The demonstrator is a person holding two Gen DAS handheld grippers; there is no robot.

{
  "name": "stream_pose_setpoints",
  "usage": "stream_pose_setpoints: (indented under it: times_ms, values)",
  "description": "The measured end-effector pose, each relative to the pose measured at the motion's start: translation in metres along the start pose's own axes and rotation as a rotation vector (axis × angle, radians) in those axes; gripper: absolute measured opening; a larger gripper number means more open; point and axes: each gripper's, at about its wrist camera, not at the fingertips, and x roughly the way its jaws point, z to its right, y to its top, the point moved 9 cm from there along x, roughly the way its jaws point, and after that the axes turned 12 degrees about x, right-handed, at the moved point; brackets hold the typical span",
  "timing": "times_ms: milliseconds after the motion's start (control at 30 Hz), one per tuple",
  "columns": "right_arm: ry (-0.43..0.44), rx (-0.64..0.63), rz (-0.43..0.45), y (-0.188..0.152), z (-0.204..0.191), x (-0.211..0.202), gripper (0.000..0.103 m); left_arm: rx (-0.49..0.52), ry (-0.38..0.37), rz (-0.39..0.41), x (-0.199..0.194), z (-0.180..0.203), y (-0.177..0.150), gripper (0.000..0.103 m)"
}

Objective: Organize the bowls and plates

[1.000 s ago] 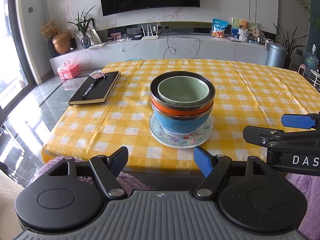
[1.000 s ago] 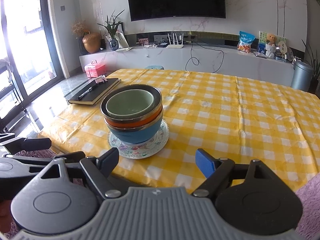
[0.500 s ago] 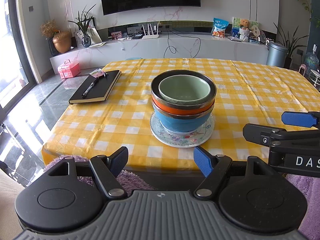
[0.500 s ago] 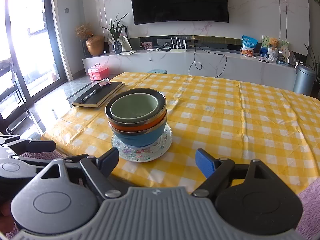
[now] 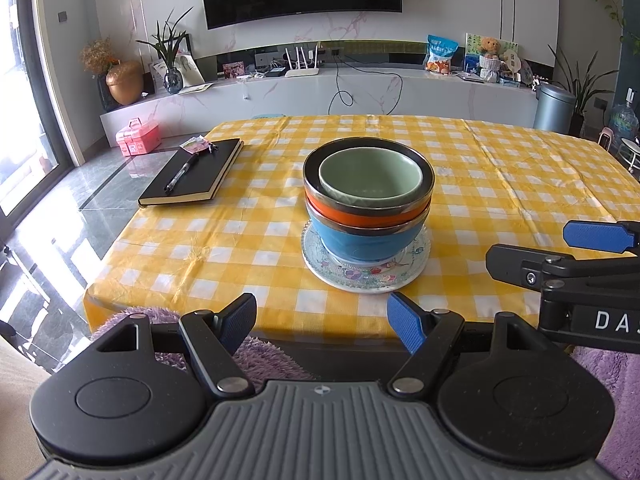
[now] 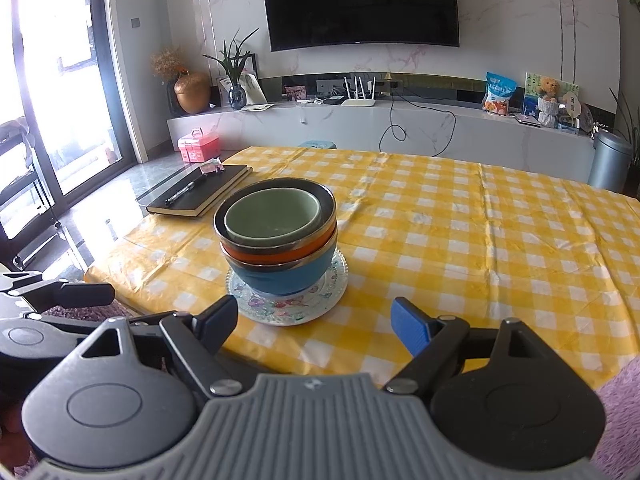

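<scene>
A stack of bowls stands on a floral plate (image 5: pixel 362 278) near the table's front edge: a green bowl (image 5: pixel 370 174) nests in an orange bowl (image 5: pixel 360 216), which sits in a blue bowl (image 5: pixel 360 242). The stack also shows in the right wrist view, with the green bowl (image 6: pixel 272 216) on top and the plate (image 6: pixel 288 308) beneath. My left gripper (image 5: pixel 322 322) is open and empty, short of the table edge. My right gripper (image 6: pixel 314 324) is open and empty, just over the front edge. The right gripper's side (image 5: pixel 568 264) shows in the left wrist view.
A black notebook (image 5: pixel 192 174) with a pen (image 5: pixel 180 174) lies at the table's left. The yellow checked tablecloth (image 5: pixel 500 184) covers the table. A purple rug (image 5: pixel 260 356) lies below the front edge. A TV console stands behind.
Both grippers have pulled back a little and risen, the right one more. The bowl stack has not moved. Both stay open.
</scene>
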Motion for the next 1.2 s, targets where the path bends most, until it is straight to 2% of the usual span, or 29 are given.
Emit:
stream_pose_setpoints:
  times_ms: [1200]
  values:
    - [0.005, 0.003, -0.006, -0.0014, -0.0017, 0.0028, 0.083, 0.004, 0.009, 0.005, -0.0013, -0.0034, -0.0042, 0.087]
